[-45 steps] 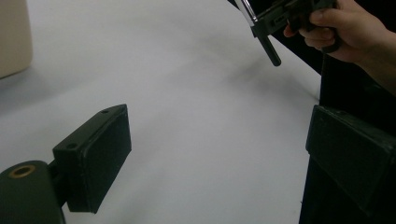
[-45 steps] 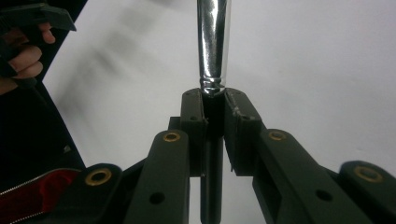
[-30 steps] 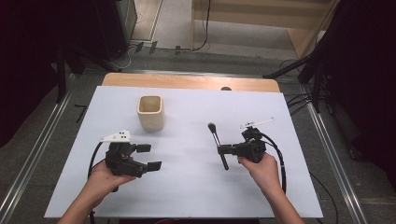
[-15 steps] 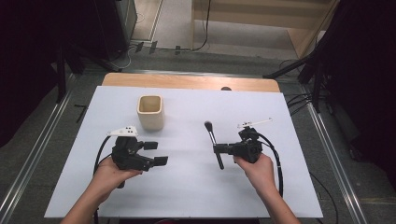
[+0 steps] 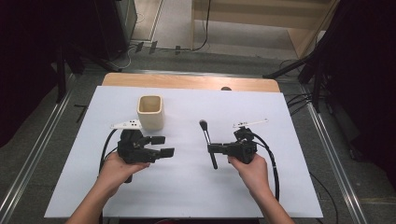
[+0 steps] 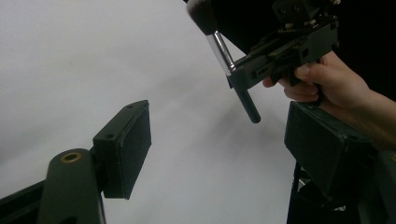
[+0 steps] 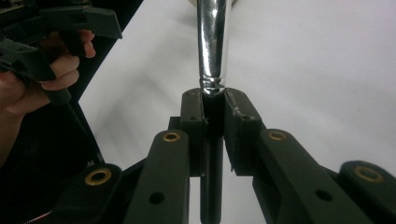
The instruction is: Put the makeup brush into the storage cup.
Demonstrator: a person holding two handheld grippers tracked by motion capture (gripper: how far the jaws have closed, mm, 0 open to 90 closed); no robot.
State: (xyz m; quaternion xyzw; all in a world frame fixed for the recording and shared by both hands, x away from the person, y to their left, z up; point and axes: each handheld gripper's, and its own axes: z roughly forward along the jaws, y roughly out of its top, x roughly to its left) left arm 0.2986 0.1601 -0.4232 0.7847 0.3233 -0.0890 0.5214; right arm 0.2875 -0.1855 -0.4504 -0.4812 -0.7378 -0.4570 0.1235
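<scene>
The black-handled makeup brush with a chrome ferrule and dark bristle head (image 5: 208, 142) is held above the white-covered table (image 5: 289, 186), right of centre, with its bristle end pointing toward the far edge and its handle end toward the person. The right gripper (image 5: 214, 148) is clamped on it at the junction of ferrule and handle; in the right gripper view the two pads press against the brush (image 7: 211, 60) from both sides. The right hand (image 5: 250, 168) carries this gripper.

The left gripper (image 5: 161, 145), in the left hand (image 5: 116, 168), is at the left of the table, well apart from the brush. Its jaws stand apart with nothing between them, and they have just been closing. Its pads (image 6: 135, 135) face bare table surface.

A cream square-sided ceramic cup (image 5: 151, 112) stands upright on the table, just beyond the left gripper.
</scene>
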